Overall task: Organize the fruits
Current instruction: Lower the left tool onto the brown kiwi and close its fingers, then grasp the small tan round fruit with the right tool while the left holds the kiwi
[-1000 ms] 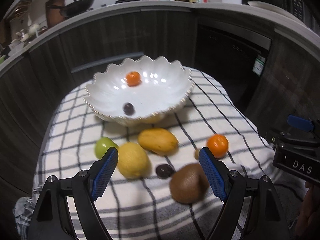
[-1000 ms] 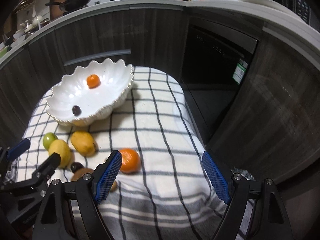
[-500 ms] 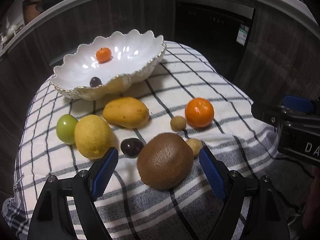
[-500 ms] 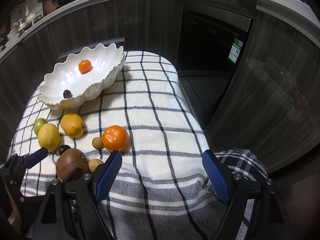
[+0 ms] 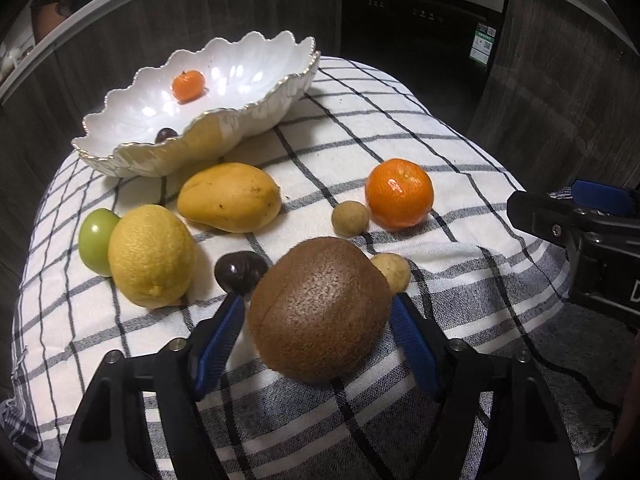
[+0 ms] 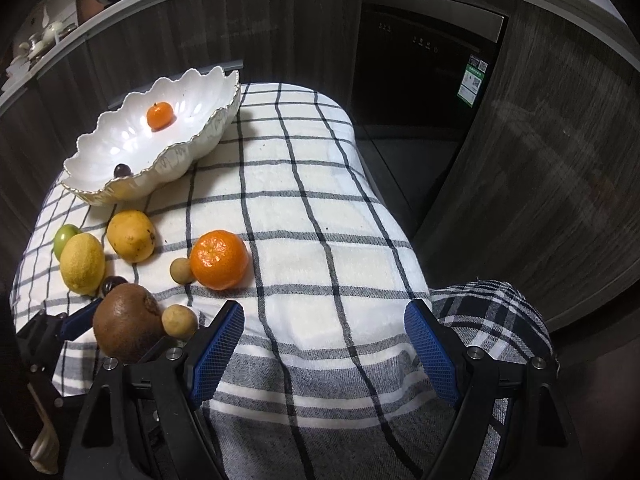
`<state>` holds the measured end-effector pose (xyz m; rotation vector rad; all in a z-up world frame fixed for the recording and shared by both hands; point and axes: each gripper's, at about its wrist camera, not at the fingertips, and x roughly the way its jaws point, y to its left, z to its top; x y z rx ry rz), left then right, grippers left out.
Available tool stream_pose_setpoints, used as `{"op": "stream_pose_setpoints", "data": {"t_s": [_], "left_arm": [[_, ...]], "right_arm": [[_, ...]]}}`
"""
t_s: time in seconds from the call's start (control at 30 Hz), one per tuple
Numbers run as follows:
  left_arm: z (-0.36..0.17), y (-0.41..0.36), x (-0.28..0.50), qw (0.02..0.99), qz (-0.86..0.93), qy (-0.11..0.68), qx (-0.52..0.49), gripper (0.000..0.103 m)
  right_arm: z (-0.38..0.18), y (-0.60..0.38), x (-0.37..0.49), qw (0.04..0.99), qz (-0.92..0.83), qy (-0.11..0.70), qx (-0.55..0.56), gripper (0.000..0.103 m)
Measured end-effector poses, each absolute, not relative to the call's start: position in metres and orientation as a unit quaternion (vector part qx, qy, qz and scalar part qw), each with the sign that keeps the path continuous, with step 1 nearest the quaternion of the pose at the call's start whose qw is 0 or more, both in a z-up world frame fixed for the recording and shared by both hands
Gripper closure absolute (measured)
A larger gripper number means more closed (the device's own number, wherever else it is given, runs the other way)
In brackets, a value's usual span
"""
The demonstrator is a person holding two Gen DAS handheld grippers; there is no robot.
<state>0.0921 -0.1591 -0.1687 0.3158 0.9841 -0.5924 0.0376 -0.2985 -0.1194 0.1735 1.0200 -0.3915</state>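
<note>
A brown kiwi [image 5: 320, 308] lies on the checked cloth between the open fingers of my left gripper [image 5: 318, 312], with a small gap on each side. It also shows in the right wrist view [image 6: 128, 322]. Around it lie a lemon [image 5: 150, 256], a green fruit [image 5: 96, 240], a mango [image 5: 230, 202], a dark plum [image 5: 240, 272], two small tan fruits [image 5: 350, 218] and an orange [image 5: 400, 192]. The white scalloped bowl [image 5: 260, 108] holds a small orange [image 5: 188, 85] and a dark fruit [image 5: 166, 135]. My right gripper [image 6: 324, 320] is open and empty over the cloth.
The checked cloth [image 6: 304, 200] covers a small table whose edge drops off at the right and front. Dark wooden cabinets [image 6: 540, 160] and a built-in appliance [image 6: 420, 60] stand behind and to the right.
My left gripper has moved forward and down, so the kiwi now sits between its fingers. My right gripper has moved a little closer to the orange and stays open.
</note>
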Motion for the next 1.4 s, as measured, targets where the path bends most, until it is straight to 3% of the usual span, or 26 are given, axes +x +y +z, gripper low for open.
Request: {"op": "stream_pose_setpoints", "data": {"t_s": [0.17,1.2,1.27,1.33,1.4], "left_arm": [[-0.170,-0.161,0.093,0.828,-0.283,0.462,0.147,0.040],[-0.139,-0.070,0.090,0.870,-0.184,0.443,0.115,0.041],[-0.138,-0.060,0.092,0.873,-0.174,0.442,0.107,0.041],[-0.139,-0.054,0.094,0.875,-0.166,0.442,0.102,0.041],[-0.141,-0.049,0.097,0.876,-0.160,0.445,0.096,0.041]], "right_arm": [[-0.122,-0.299,0.038,0.849,-0.186,0.487,0.083,0.020],[-0.126,-0.230,0.067,0.864,-0.085,0.495,0.042,0.021],[-0.129,-0.222,0.071,0.863,-0.074,0.498,0.037,0.026],[-0.133,-0.215,0.075,0.861,-0.062,0.503,0.031,0.038],[-0.138,-0.209,0.079,0.857,-0.050,0.512,0.030,0.044]]}}
